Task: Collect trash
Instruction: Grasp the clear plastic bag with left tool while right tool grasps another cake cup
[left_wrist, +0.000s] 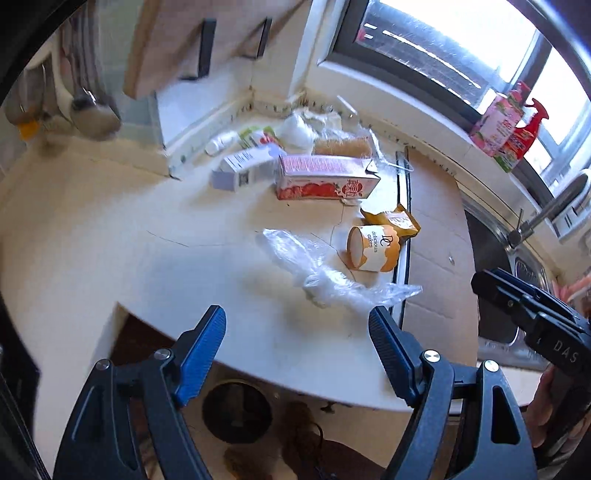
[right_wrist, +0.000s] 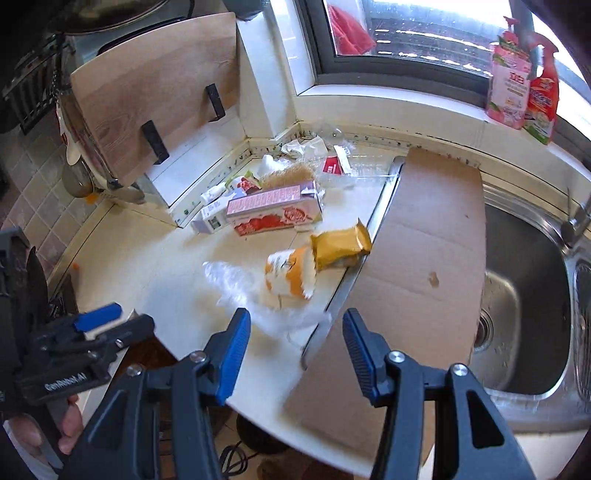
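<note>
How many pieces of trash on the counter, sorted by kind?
Cartons or boxes: 2, the pink carton and the white box
Paper cups: 1
Snack wrappers: 1
Clear plastic bags: 1
Total: 5; the corner pile is too jumbled to count.

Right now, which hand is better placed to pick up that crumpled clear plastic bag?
Probably the left. Its open tongs face the plastic bag squarely, just short of it. The right tongs, also open, sit partly over the cardboard sheet.

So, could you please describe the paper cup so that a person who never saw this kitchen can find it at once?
Start at the cardboard sheet lying beside the sink. By its left edge, on the white countertop, the paper cup lies on its side between a clear plastic bag and a golden snack wrapper. Only it is round, orange and white.
</note>
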